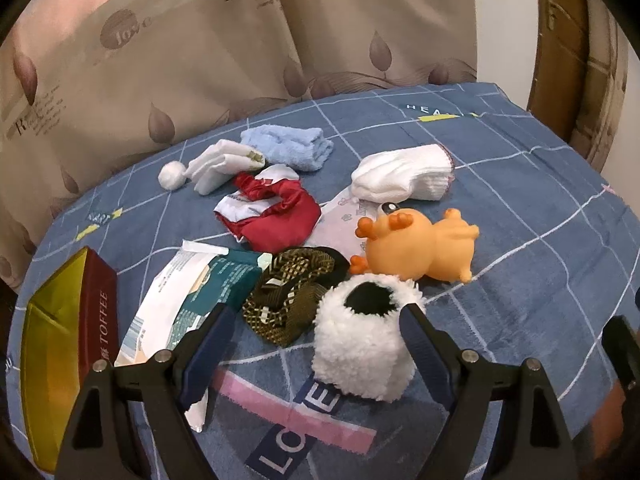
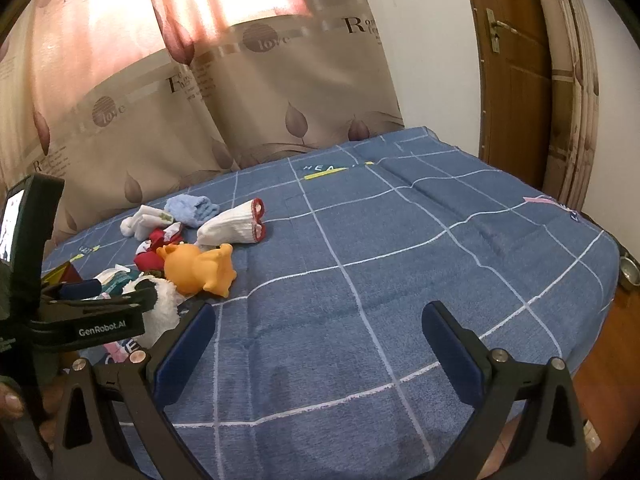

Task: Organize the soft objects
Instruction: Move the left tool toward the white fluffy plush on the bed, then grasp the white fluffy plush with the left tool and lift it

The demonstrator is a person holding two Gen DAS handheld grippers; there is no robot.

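A fluffy white plush with a black patch lies on the blue bed between the fingers of my open left gripper, nearer the right finger. Behind it lie an orange rubber toy, a dark patterned strap, a red and white cloth, white gloves, white socks and a light blue towel. My right gripper is open and empty over bare bedsheet; the orange toy and gloves lie to its far left.
A red and gold TOFFEE box stands open at the left, beside a white and teal packet. Curtains hang behind the bed. A wooden door is at the right, past the bed's edge.
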